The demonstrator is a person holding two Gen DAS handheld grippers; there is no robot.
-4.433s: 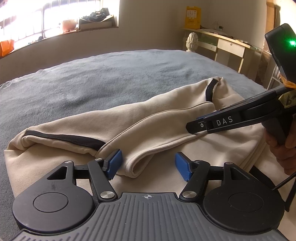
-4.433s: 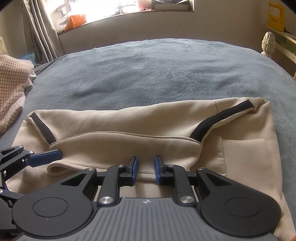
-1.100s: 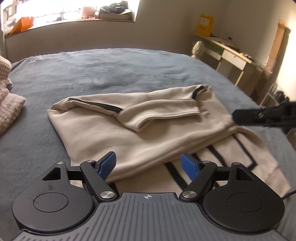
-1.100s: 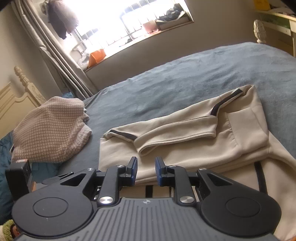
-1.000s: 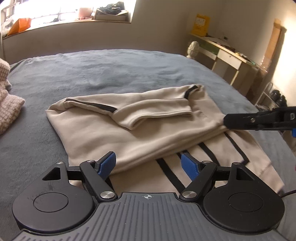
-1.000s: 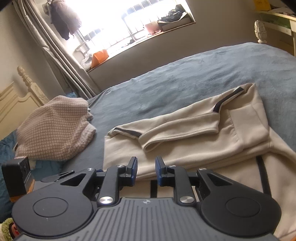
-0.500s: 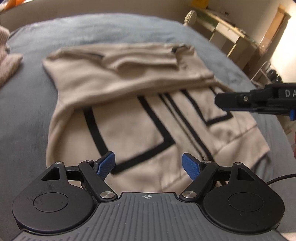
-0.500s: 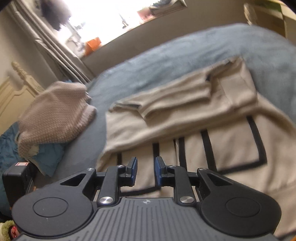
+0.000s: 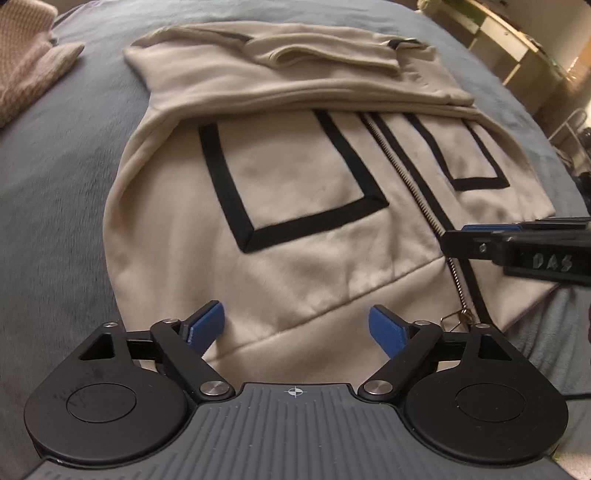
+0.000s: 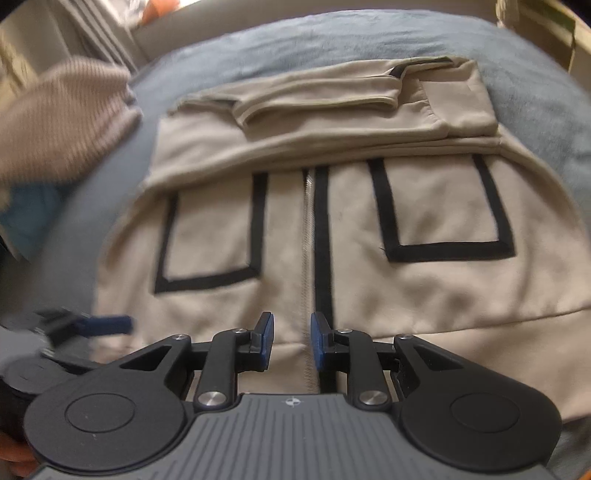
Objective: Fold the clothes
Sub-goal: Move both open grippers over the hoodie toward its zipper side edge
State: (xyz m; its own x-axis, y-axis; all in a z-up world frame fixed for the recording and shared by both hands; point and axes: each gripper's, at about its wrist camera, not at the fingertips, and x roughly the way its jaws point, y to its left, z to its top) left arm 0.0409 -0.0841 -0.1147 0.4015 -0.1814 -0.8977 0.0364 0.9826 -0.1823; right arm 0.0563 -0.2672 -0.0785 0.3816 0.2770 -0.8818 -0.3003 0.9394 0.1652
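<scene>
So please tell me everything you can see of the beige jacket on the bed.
The beige jacket lies flat on the grey-blue bed cover, front up, in a soft, fleece-like cloth. A metal zipper runs down the middle between two black-outlined rectangles. Its top part, with the sleeves, is folded down over the chest. Nothing grips it.

The knit pile (image 10: 62,122) is smeared by blur and cut by the frame's left edge. The jacket's (image 9: 314,229) near hem hides behind the gripper body. The desk (image 9: 517,33) runs off-frame, its clutter unreadable.
</scene>
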